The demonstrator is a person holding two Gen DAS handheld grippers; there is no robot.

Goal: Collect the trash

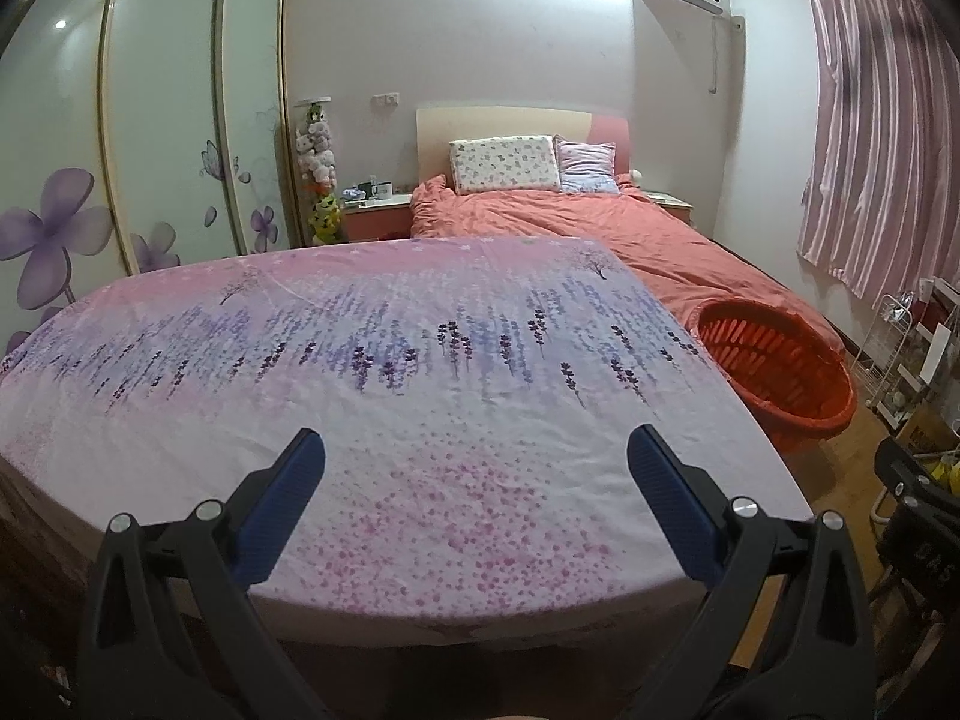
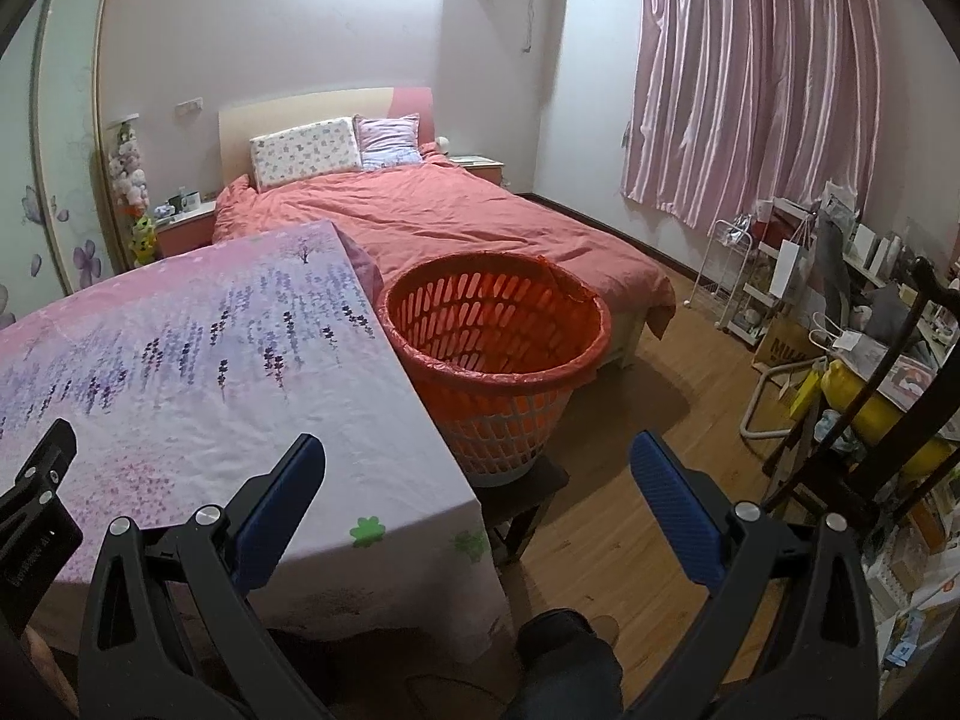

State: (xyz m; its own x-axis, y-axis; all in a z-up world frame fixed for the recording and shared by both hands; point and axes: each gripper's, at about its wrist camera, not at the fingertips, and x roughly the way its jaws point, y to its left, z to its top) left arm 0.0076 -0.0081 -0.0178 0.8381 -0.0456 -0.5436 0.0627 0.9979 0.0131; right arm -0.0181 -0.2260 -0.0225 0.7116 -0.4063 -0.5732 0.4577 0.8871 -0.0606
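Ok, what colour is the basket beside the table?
Orange inside, lined with an orange bag, whitish lower outside: basket. Clearest in the right wrist view.

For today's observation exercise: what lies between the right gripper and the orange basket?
In the right wrist view, between the right gripper and the orange basket shows only the tablecloth's corner edge and the dark stool the basket stands on; no trash shows there.

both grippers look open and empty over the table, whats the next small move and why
Probably pause and look around for trash: the left gripper and right gripper are open and hold nothing, no trash shows on the tablecloth, and the orange basket beside it looks empty.
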